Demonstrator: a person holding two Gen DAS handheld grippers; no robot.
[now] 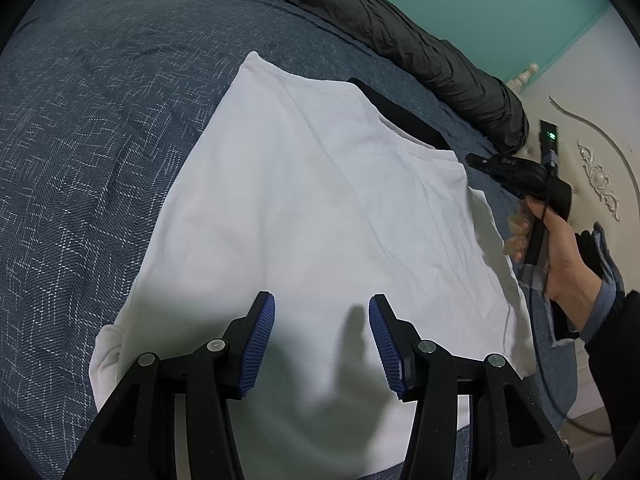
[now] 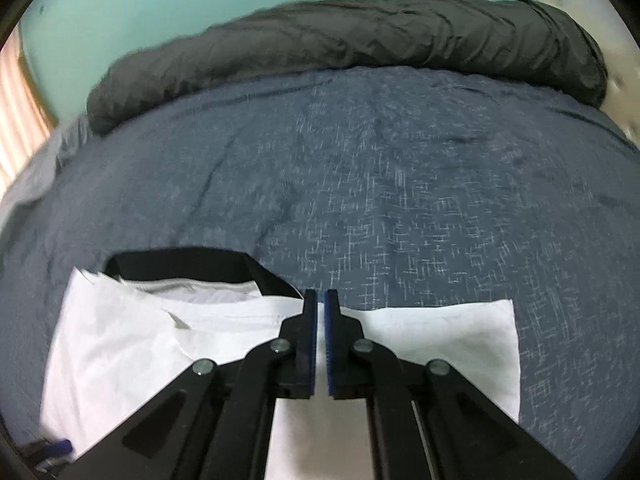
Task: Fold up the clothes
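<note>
White shirt (image 1: 320, 216): spread flat on blue bedspread (image 1: 88, 168), likely for folding; black garment (image 1: 400, 116) partly under its far edge. Left gripper (image 1: 322, 336): jaws apart, empty, low over near hem. Right gripper (image 2: 321, 300): jaws nearly together, thin gap, nothing visibly pinched. Left view only: hand (image 1: 560, 252) on right handle. Right view only: full grey duvet (image 2: 344, 44), layered shirt edges.

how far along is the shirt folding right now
Early. Done: the white cotton t-shirt lies spread flat on the blue woven bedspread, with a black garment under its far edge. In hand: nothing clearly; the left gripper hovers open above the shirt, and the right gripper is nearly closed with no cloth visibly pinched. Left: apparently all the folds.
</note>
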